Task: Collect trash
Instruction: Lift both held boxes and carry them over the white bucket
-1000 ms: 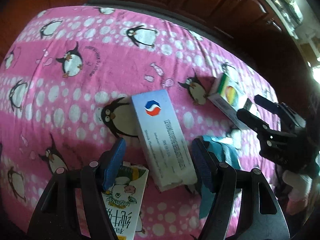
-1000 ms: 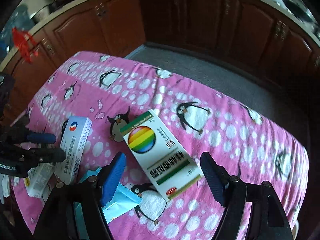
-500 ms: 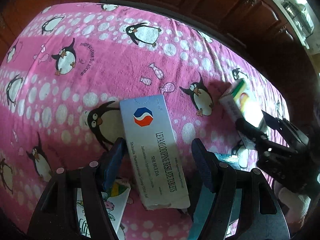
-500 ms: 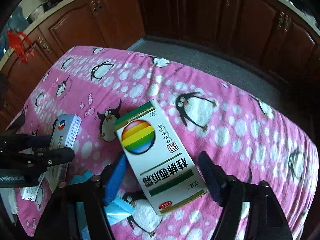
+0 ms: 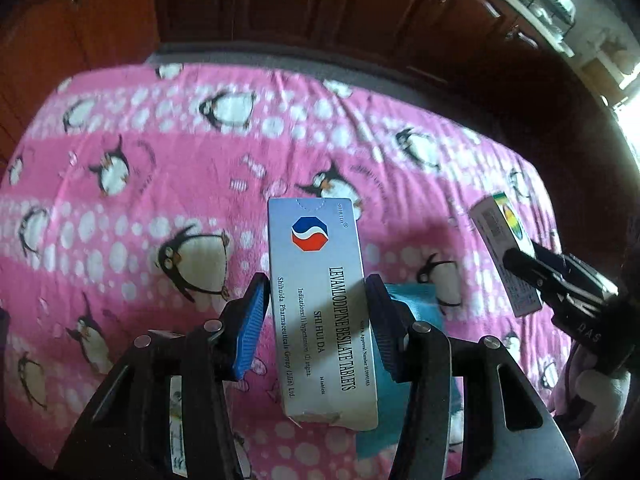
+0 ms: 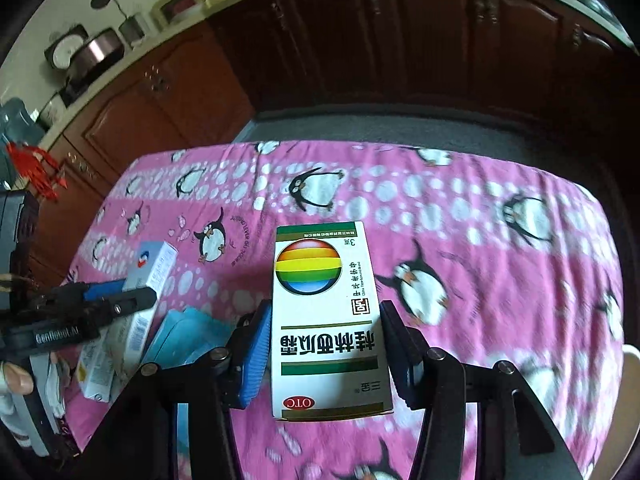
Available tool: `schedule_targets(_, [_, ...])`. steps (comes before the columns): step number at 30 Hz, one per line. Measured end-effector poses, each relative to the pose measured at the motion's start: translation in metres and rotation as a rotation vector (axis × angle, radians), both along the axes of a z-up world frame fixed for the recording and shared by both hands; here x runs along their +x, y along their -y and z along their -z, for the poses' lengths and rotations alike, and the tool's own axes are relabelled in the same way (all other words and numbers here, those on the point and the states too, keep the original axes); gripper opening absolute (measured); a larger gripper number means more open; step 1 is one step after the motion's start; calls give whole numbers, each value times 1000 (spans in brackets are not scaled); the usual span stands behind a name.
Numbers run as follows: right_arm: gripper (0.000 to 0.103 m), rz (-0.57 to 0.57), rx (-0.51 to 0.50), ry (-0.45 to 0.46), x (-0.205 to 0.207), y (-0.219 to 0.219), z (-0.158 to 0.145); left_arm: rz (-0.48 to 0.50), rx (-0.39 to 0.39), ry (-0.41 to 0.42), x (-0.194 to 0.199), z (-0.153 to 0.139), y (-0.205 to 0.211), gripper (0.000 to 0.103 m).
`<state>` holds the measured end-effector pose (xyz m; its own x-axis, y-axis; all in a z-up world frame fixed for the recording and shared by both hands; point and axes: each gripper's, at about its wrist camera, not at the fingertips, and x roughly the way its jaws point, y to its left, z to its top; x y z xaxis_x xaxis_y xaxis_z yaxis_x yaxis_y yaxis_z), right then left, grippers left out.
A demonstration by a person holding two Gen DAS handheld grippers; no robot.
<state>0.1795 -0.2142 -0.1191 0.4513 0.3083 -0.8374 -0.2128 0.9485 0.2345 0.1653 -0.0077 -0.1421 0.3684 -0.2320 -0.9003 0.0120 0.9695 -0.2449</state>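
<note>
Left wrist view: the left gripper (image 5: 316,312) points steeply down over the table (image 5: 120,184), its jaws closing on the grey-blue tablet box (image 5: 320,300), both blue pads (image 5: 252,328) against the box's long sides. The box runs lengthwise out ahead of the fingers, its red-and-blue logo at the far end. Just behind the right finger lies a teal packet (image 5: 416,304) on the pink penguin cloth, and under the left finger a white carton (image 5: 176,420) shows only as an edge. Off to the right, well apart, the right gripper (image 5: 516,256) carries the rainbow box (image 5: 504,252) edge-on.

Right wrist view: the right gripper (image 6: 326,340), also tilted down, is closing its jaws on the white rainbow box (image 6: 328,320), pads (image 6: 256,352) pressing both long sides. The box looks raised off the cloth, though blur leaves this uncertain. To its left the left gripper (image 6: 140,284) holds the tablet box (image 6: 154,268), with a person's hand (image 6: 16,380) on its handle at the frame's edge. Between the two grippers lie the teal packet (image 6: 180,336) and the white carton (image 6: 96,364). Beyond the table stand dark wooden cabinets (image 6: 360,40).
</note>
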Motion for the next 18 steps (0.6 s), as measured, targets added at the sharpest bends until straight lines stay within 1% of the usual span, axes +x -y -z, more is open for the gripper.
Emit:
schedule_targets(6, [50,30,29,32,-35,19,-18,40,-3,60,-18,-29,9,47])
schedule_targets(9, [50,52,42,46,-51,29,-23,76,-7,86,-29,-42,23,47])
schedule_targets(18, [50,126,41,66,-94,75,-36,213,2,152,-54,-68,91,47])
